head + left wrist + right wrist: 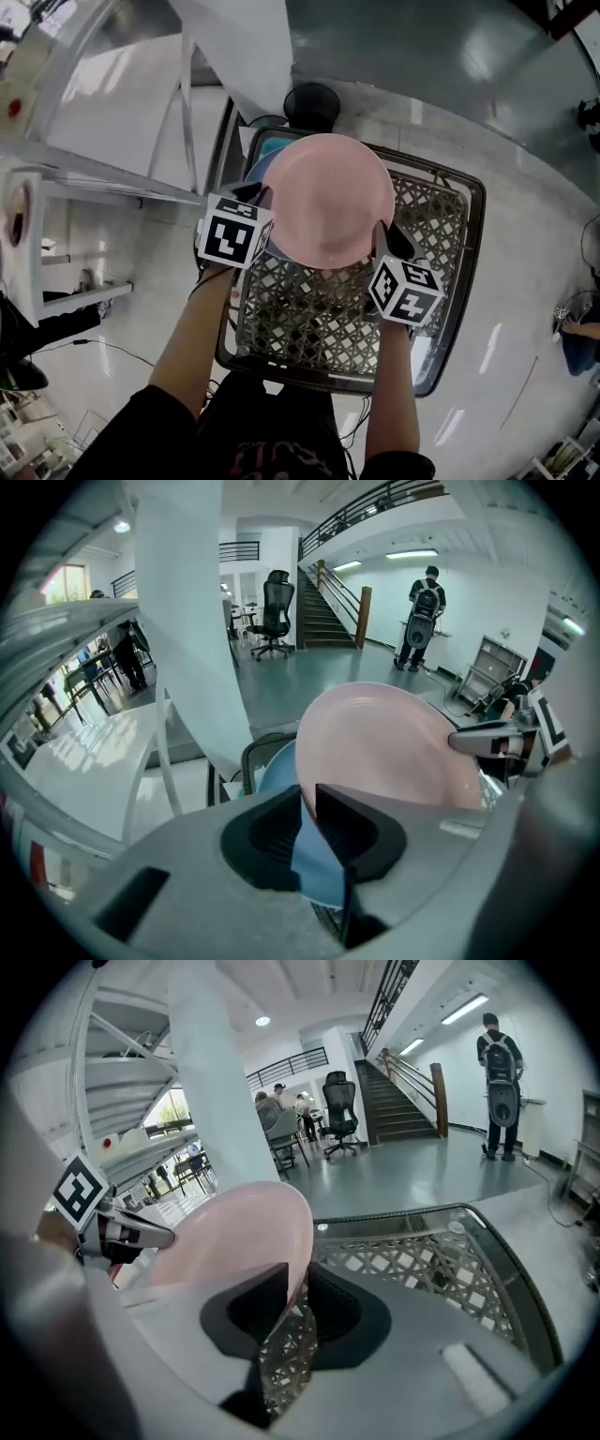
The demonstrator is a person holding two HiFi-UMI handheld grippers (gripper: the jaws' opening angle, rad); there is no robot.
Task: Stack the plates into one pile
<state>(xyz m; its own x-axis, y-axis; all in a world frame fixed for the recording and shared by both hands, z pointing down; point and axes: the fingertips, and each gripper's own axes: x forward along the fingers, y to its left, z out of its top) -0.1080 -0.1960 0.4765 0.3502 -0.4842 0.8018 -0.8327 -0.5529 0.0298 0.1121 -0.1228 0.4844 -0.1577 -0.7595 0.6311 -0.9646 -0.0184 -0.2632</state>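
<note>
The pink plate [328, 199] hangs over the far half of the lattice-topped table [467, 246], held at two opposite edges. The left gripper [258, 194] has its fingers closed on the plate's left rim, and the right gripper [386, 239] pinches the rim on the near right side. In each gripper view the thin pink edge runs straight in between the two dark pads. A blue plate [255, 172] lies under the pink one and pokes out only as a crescent on the left, close to the table's far-left corner. Whether the two plates touch cannot be told. Lattice shows uncovered on the near side and along the right – the widest open stretch. At the left the table's rim runs beside a white rack [94, 178], and a dark round object [311, 103] stands just past the far edge, below a white column [234, 47]
</note>
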